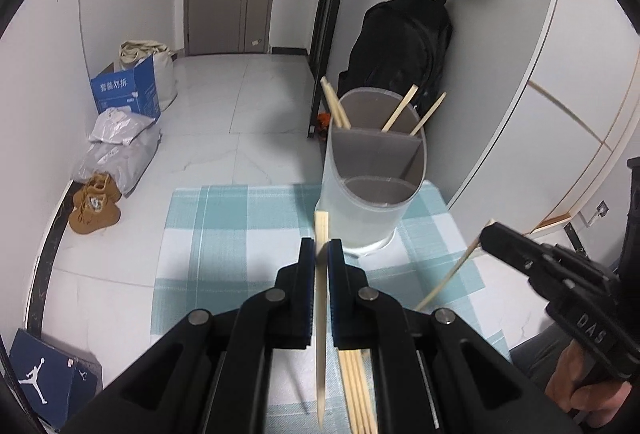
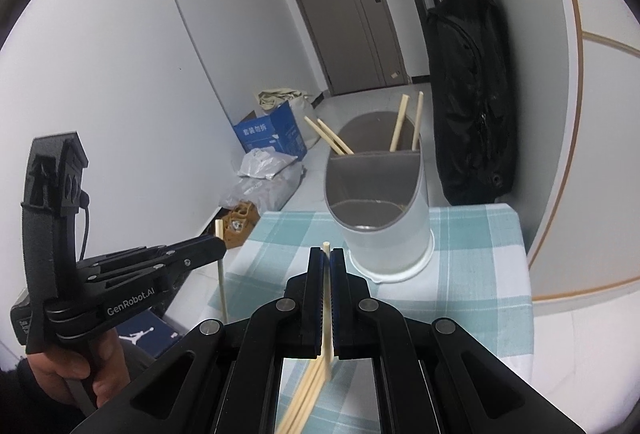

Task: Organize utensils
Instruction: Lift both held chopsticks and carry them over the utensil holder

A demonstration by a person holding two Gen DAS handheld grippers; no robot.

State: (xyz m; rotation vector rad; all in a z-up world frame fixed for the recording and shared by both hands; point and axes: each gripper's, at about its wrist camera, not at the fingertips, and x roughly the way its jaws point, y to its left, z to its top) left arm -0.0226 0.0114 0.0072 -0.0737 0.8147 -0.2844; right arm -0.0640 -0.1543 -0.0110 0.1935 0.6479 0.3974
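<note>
Both tongs, left (image 1: 321,246) and right (image 2: 327,254), each clamped on one chopstick; divided holder (image 1: 374,170) just ahead (chopsticks inside)

Both tools are made of black plastic. The left gripper (image 1: 321,248) has two flat fingers (image 1: 306,266) with blue ridged pads and round silver pins on its arms. The right gripper (image 2: 329,258) looks the same (blue pads too). White letters at the lower left of the right view read "GenRobot.AI", beside a thin black cable. A dark sleeve (image 2: 24,390) covers the wrist.
</note>
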